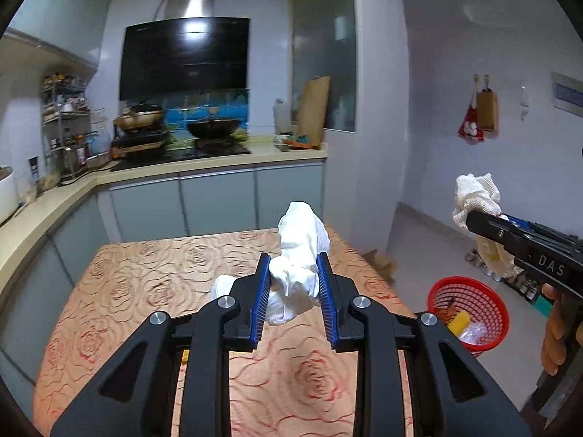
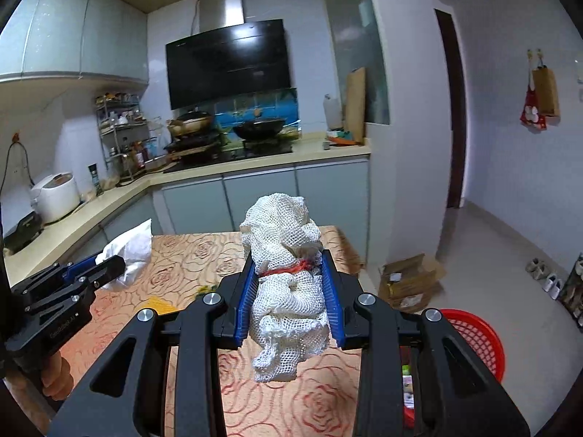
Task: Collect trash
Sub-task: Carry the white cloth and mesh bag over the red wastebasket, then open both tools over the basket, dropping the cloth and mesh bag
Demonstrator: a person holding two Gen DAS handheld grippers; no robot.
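Observation:
My left gripper [image 1: 293, 266] is shut on a crumpled white tissue [image 1: 297, 255] and holds it above the rose-patterned table [image 1: 145, 284]; it also shows in the right wrist view [image 2: 131, 251]. My right gripper [image 2: 288, 273] is shut on a bundle of white foam netting [image 2: 284, 276] tied with a red band, held above the table's right side. In the left wrist view the netting [image 1: 477, 196] hangs above the red trash basket [image 1: 470, 309] on the floor.
The red basket [image 2: 477, 338] holds some scraps. A yellow scrap [image 2: 156, 304] lies on the table. A flattened cardboard box [image 2: 408, 280] lies on the floor. Kitchen counter [image 2: 255, 164] with stove and pans stands behind the table.

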